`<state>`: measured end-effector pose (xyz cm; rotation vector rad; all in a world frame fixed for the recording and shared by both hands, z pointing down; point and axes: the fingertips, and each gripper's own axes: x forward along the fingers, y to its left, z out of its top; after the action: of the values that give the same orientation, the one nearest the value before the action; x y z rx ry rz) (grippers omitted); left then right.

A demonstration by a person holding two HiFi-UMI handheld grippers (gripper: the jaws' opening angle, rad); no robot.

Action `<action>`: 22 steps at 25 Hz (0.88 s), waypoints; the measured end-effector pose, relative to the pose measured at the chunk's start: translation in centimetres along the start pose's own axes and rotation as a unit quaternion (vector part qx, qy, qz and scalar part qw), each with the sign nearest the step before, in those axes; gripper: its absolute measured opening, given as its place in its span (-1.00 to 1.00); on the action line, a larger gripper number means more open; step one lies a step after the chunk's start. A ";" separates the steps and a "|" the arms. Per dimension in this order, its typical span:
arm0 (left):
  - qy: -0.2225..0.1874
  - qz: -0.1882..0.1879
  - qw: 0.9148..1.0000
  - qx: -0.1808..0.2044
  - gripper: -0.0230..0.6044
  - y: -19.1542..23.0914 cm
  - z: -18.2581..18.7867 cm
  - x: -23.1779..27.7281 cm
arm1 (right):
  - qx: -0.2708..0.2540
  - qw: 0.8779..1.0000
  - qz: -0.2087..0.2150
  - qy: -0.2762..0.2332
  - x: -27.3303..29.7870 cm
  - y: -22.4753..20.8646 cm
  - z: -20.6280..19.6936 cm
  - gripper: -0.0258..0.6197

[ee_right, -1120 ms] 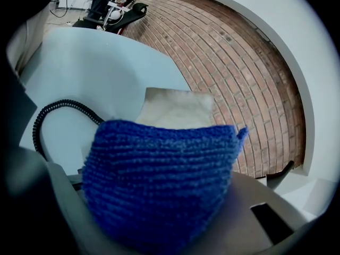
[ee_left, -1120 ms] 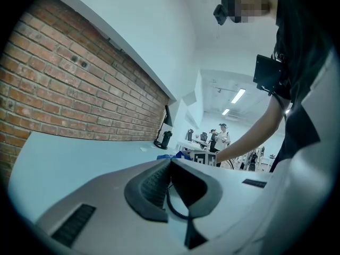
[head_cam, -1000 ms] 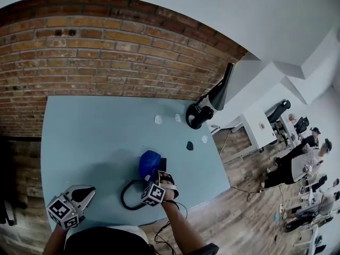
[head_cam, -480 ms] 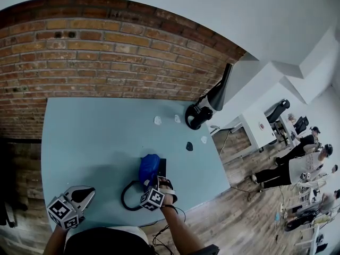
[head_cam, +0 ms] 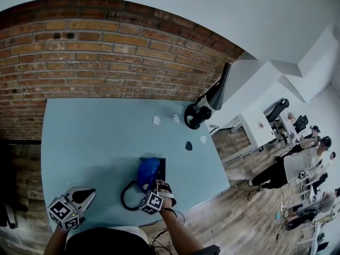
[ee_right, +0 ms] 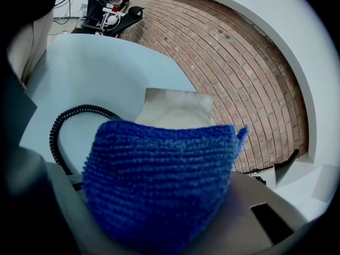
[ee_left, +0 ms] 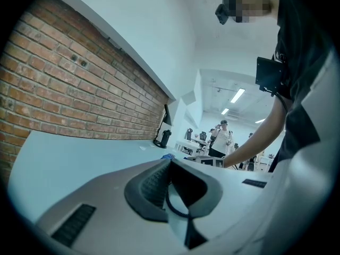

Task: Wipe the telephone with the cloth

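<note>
A blue cloth (head_cam: 147,172) lies bunched on the dark telephone (head_cam: 161,167) near the table's front edge. My right gripper (head_cam: 153,186) is shut on the cloth and presses it onto the phone. In the right gripper view the cloth (ee_right: 159,179) fills the space between the jaws, with the phone's flat top (ee_right: 175,108) showing beyond it. The black coiled cord (head_cam: 126,195) loops to the left of the phone. My left gripper (head_cam: 84,194) hangs shut at the front left, away from the phone, with nothing in it.
The light blue table (head_cam: 90,137) backs onto a brick wall (head_cam: 106,57). A black desk lamp (head_cam: 198,115) stands at the far right corner. Small white scraps (head_cam: 158,120) and a dark bit (head_cam: 188,145) lie nearby. People stand in the room at right.
My right gripper has drawn the cloth back along the phone toward me, so more of the phone's far end shows. The left gripper has stayed put.
</note>
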<state>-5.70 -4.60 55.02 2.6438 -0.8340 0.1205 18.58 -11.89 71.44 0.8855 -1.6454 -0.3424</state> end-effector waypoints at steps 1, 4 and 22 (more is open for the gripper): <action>0.000 0.000 1.000 -0.001 -0.84 0.0 -0.1 0.0 | -0.001 1.000 0.002 -0.001 -0.1 0.2 0.0 -0.71; 0.003 -0.001 1.000 -0.001 -0.84 -0.1 0.0 0.1 | 0.000 1.000 0.008 -0.003 -0.4 0.7 0.1 -0.71; 0.009 -0.008 1.000 -0.002 -0.84 -0.8 -0.4 0.5 | 0.031 0.999 0.017 -0.005 -1.1 3.7 -0.8 -0.71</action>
<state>-4.83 -4.15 55.29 2.6421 -0.8068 0.1377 18.00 -8.51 73.27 0.9014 -1.6867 -0.2746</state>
